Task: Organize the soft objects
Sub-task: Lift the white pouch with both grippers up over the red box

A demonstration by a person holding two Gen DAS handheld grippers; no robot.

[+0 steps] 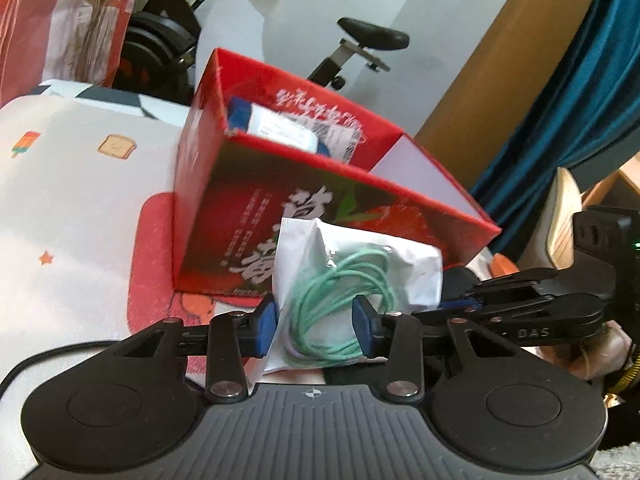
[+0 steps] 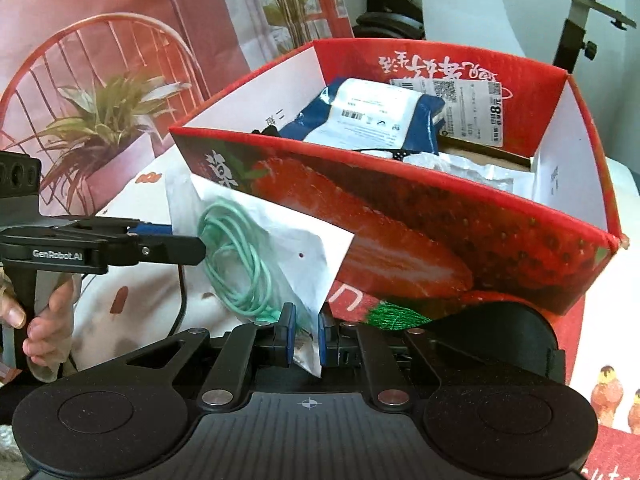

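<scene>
Lying on a printed bed cover [image 1: 80, 184] with ice-lolly and toast pictures, at the left of the left wrist view, is a black cable that trails off near the gripper body. Right of it stands a red strawberry-printed carton [image 1: 256, 216], open at the top, with a blue-and-white packet [image 1: 280, 128] showing inside its far part. Just in front of the carton's near wall a white plastic pouch [image 1: 352, 280] holding a coil of mint-green cord [image 1: 340, 304] hangs between the blue pads of the left gripper [image 1: 316, 328]; its jaws stand partly open on either side of the pouch's lower part, and whether the pads press on it I cannot tell. At the right edge the right gripper [image 1: 460, 308] reaches in from the side, its fingers drawn together at the pouch's right corner, with an exercise bike and a teal curtain farther back. In the right wrist view the left gripper [image 2: 176, 244] enters from the left, held by a hand [image 2: 44, 320], its tip touching the pouch [image 2: 280, 248] beside the cord [image 2: 236, 264]. The right gripper [image 2: 307, 334] is clamped tight on the pouch's bottom corner. Beyond, the carton [image 2: 440, 240] holds the blue-and-white packet [image 2: 360, 120] and a crumpled clear bag [image 2: 476, 172].
</scene>
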